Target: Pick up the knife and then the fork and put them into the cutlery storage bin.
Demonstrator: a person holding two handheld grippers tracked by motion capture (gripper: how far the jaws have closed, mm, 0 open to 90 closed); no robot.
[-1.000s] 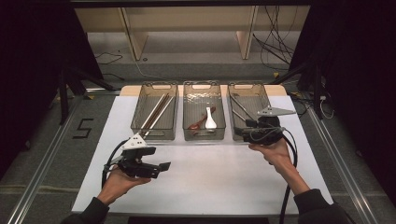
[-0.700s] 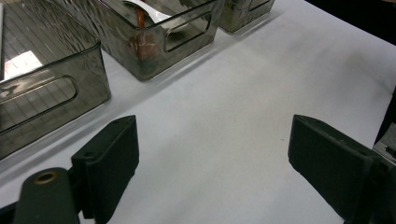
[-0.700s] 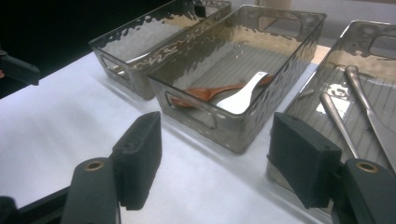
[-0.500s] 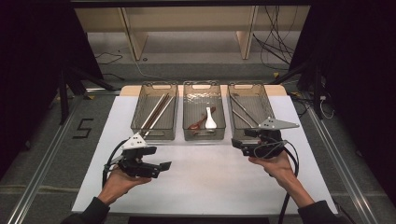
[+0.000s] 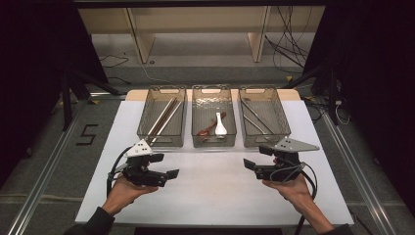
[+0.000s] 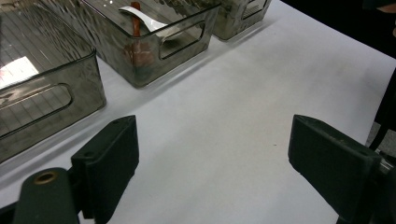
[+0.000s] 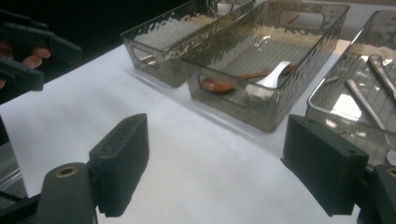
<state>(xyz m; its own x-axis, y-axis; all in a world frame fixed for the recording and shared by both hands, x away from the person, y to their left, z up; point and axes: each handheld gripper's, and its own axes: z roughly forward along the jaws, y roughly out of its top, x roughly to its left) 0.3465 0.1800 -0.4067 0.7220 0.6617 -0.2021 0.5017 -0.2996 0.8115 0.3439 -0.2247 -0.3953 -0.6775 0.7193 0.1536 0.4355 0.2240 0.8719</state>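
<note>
Right tool: jaws spread wide, having just been opening, nothing between them; held low over the bare desk, likely after a release.
Right bin: just ahead of it, holding metal utensils, apparently sorted by kind.
Middle bin: white spoon and brown spoon.
Left tool: spread, empty, waiting.

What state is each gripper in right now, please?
Left gripper: open, holding nothing, above the white table.
Right gripper: open, its jaws have just been opening, nothing between them.
</note>
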